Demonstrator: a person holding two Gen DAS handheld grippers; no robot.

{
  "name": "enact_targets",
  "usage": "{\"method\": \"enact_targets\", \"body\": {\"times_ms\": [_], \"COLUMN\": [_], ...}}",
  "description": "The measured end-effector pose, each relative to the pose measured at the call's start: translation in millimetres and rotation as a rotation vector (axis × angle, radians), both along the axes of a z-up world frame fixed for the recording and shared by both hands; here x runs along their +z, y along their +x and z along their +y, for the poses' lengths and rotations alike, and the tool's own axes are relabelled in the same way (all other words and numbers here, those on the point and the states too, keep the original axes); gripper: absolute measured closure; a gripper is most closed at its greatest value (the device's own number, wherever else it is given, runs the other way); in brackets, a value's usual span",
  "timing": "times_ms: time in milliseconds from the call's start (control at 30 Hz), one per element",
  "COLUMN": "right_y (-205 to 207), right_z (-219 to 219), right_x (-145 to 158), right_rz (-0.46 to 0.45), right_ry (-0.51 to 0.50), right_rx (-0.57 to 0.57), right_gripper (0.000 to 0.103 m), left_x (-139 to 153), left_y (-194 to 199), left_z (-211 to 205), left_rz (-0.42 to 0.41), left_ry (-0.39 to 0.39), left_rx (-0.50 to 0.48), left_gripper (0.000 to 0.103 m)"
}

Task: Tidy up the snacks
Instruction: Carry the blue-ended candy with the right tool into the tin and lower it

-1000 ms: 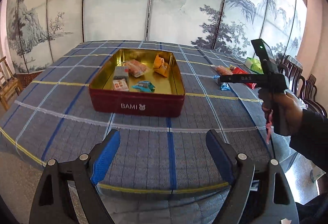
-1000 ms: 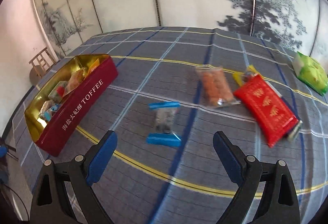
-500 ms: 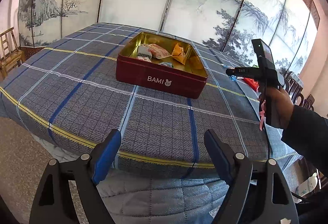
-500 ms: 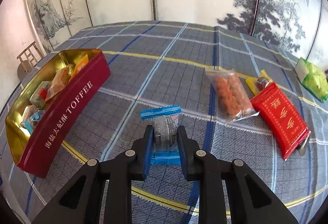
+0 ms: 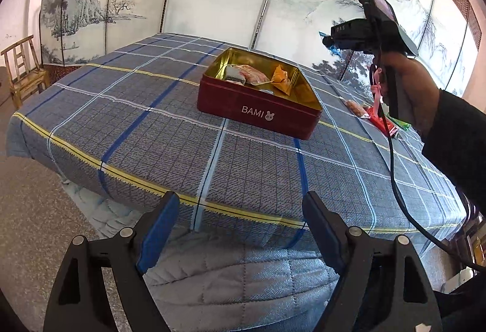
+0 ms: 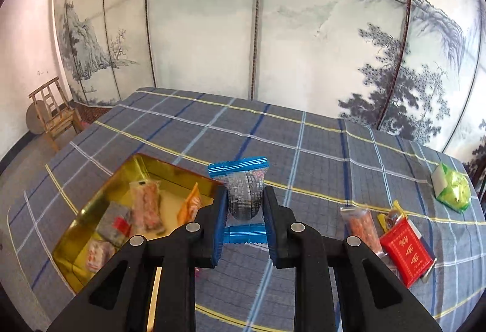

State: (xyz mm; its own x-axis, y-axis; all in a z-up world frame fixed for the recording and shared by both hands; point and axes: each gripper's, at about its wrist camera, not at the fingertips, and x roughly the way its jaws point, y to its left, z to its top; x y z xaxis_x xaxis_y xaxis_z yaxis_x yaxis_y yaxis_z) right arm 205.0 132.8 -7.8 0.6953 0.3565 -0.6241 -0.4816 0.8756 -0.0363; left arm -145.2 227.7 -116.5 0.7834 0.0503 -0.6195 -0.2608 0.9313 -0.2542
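- Since a second ago, the right gripper (image 6: 244, 212) has gone from standing wide open over the blue-ended candy (image 6: 243, 189) on the cloth to being clamped on it, and the candy is now clear of the tabletop (image 6: 319, 155), held in the air near the open tin (image 6: 100, 198).
- Where the tin sat off to the left edge of the right wrist view before, it now lies just below and left of the held candy, so the carry is well under way.
- From the left wrist view, the right gripper (image 5: 329, 42) has risen from level with the snacks to high above the tin (image 5: 258, 110), with a sliver of blue wrapper showing at its tip.
- Meanwhile the left gripper (image 5: 240, 228) has drawn back toward the near edge of the tabletop (image 5: 152, 134); its jaws stand wide apart with nothing between them, much as before.
- Risk: the pads pinch only the clear middle of the wrapper, which looks slick and crinkly; I judge it could slide out on a quick swing and drop short of the tin.
- Risk: releasing too early would bounce it off the red rim onto the cloth.
- Risk: the tin already holds several packets, so the candy may land on top and perch untidily.
- Left outside so far: an orange snack packet (image 6: 361, 225), a red packet (image 6: 407, 253) and a green packet (image 6: 454, 189), lying at the right.
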Motion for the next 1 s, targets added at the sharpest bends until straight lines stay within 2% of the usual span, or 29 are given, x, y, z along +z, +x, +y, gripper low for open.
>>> {"method": "enact_targets", "body": {"times_ms": [200,400,1000], "right_y": [-24,-42,-72], "right_z": [45,70,105], "right_x": [15,15,7], "right_rz": [-0.032,-0.030,-0.028], "right_ry": [-0.016,-0.024,-0.065], "right_rx": [0.053,0.092,0.157], "right_gripper": [0.079,0.079,0.079], "left_x": [1,-1,-9], "left_y": [-15,-25,-41], "left_z": [8,12,18], "left_rz": [-0.012,-0.011,-0.010], "left_ry": [0.000,-0.007,-0.035], "left_rx": [0.037,0.059,0.101], "left_gripper": [0.024,0.024,0.024]}}
